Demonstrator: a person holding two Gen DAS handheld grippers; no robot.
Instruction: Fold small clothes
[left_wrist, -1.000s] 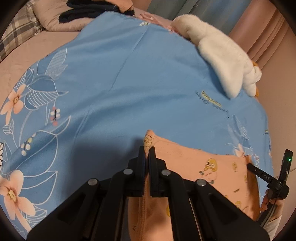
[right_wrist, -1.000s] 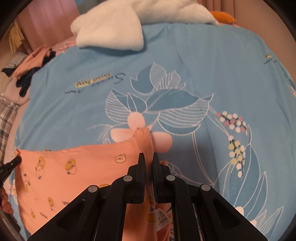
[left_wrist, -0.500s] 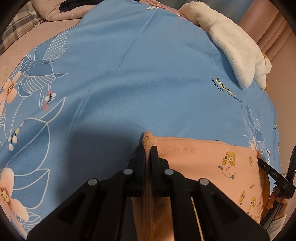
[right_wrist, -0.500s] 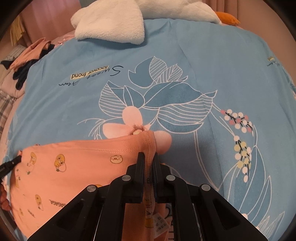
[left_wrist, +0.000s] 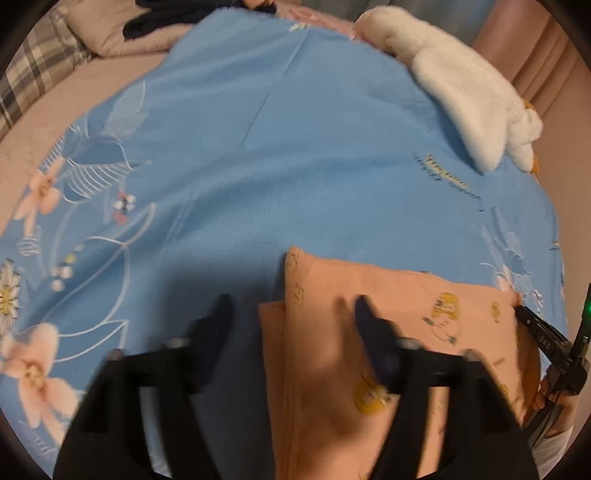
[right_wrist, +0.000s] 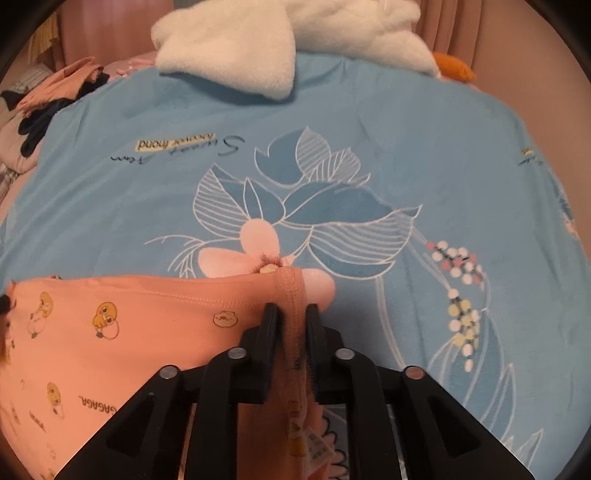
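A small orange garment (left_wrist: 406, 314) printed with yellow cartoon ducks lies folded flat on a blue floral blanket (left_wrist: 277, 166). My left gripper (left_wrist: 291, 306) hovers over its left corner, blurred. Its jaws are opening wide and the corner lies loose between them, touching neither finger. In the right wrist view the garment (right_wrist: 129, 332) stretches to the left. My right gripper (right_wrist: 291, 310) straddles its raised right-hand hem. Those jaws are opening too, and the fold of fabric still stands between the parted pads. The right gripper (left_wrist: 546, 339) also shows at the garment's far end in the left wrist view.
A white fluffy plush toy (left_wrist: 472, 99) (right_wrist: 240, 48) with an orange part lies at the blanket's far edge. A heap of dark and pink clothes (right_wrist: 48, 96) sits at the far left. A plaid pillow (left_wrist: 33, 77) lies beyond the blanket (right_wrist: 369, 147).
The left jaws went from shut on the garment's corner to wide apart, and the corner dropped flat. The right jaws parted a little around the hem. The garment settled onto the blanket.
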